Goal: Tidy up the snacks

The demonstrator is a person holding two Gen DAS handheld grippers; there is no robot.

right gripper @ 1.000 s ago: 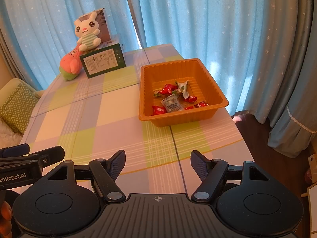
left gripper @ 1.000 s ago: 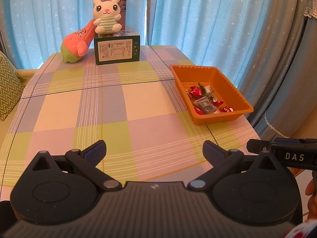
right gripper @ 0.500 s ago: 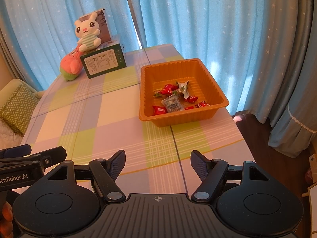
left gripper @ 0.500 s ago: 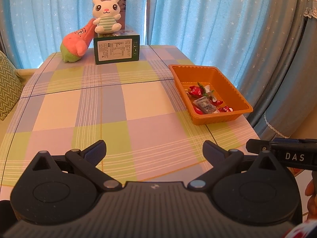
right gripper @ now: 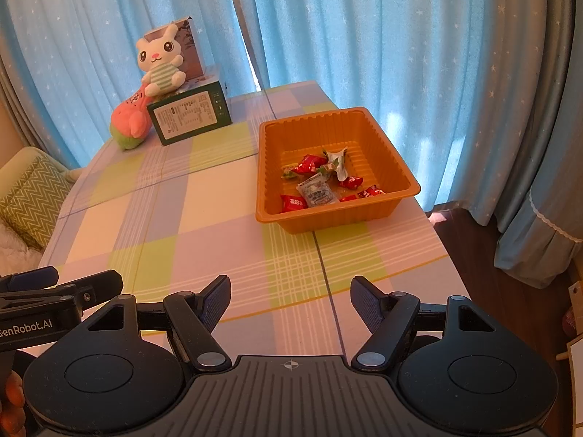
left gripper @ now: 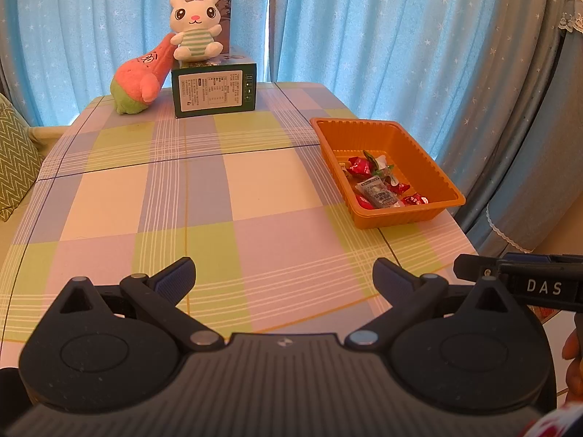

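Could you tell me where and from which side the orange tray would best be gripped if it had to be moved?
Probably the near wall of the tray, taken from above by the right gripper, one finger inside and one outside. The rim is thin and flared, and that wall faces the gripper. The snacks lie close behind it, so the inner finger should enter carefully.

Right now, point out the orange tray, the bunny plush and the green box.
orange tray (right gripper: 324,218): right wrist view, near outer wall.
bunny plush (left gripper: 196,14): left wrist view, face.
green box (left gripper: 213,89): left wrist view, front label.
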